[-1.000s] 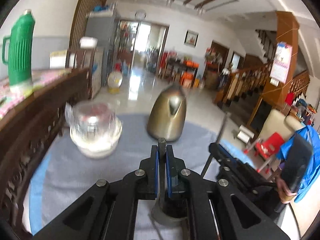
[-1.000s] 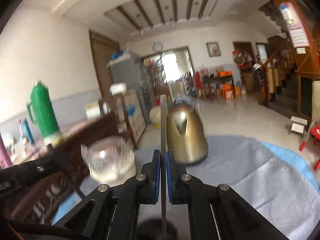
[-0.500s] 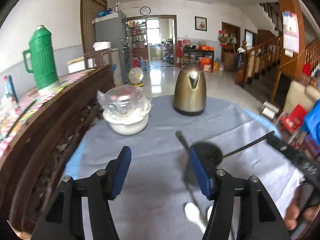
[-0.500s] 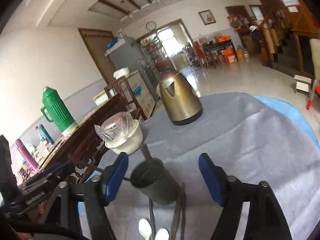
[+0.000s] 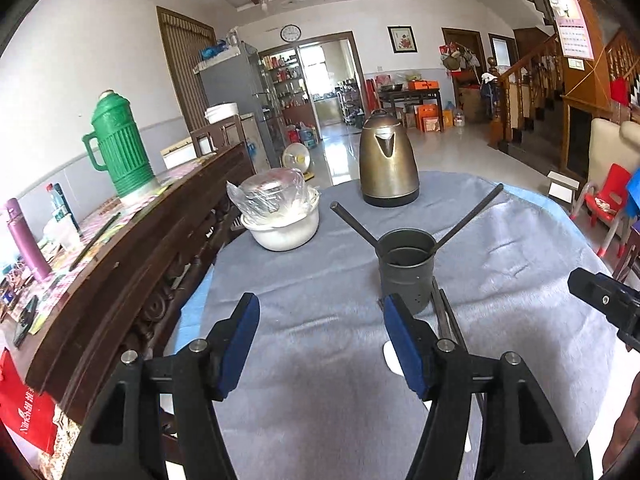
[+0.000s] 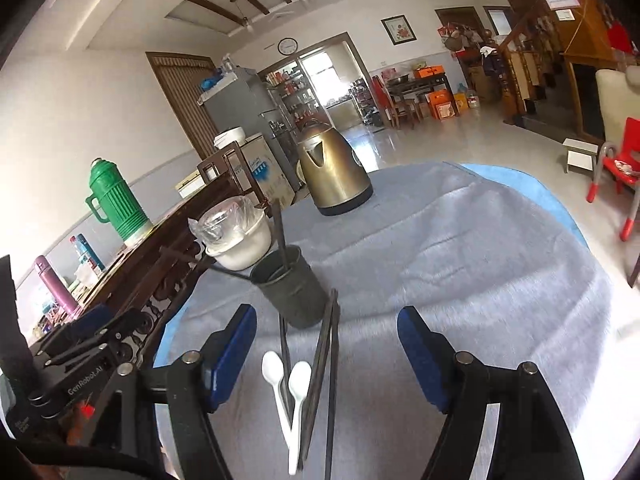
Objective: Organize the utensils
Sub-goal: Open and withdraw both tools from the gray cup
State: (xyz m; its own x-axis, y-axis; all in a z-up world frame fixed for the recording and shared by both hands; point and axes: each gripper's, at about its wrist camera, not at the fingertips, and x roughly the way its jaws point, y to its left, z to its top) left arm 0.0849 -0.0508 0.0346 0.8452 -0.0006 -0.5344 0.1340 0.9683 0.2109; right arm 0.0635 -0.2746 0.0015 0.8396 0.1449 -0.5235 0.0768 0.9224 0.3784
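A dark grey utensil cup (image 5: 405, 269) (image 6: 291, 289) stands on the grey table cloth (image 5: 312, 304). Two dark chopsticks (image 5: 470, 216) lean out of it, one left and one right. Several dark chopsticks (image 6: 320, 372) and two white spoons (image 6: 298, 384) lie on the cloth in front of the cup. My left gripper (image 5: 320, 340) is open and empty, just short of the cup. My right gripper (image 6: 326, 352) is open and empty, above the loose chopsticks and spoons.
A brass kettle (image 5: 387, 160) stands at the back of the table. A white bowl (image 5: 284, 224) with a plastic-wrapped glass sits to the left. A dark wooden bench back (image 5: 132, 264) runs along the left edge, with a green thermos (image 5: 120, 152) behind it.
Both grippers held a chopstick over the cup a second ago. They opened, left the chopsticks in the cup, and pulled back and up from it.
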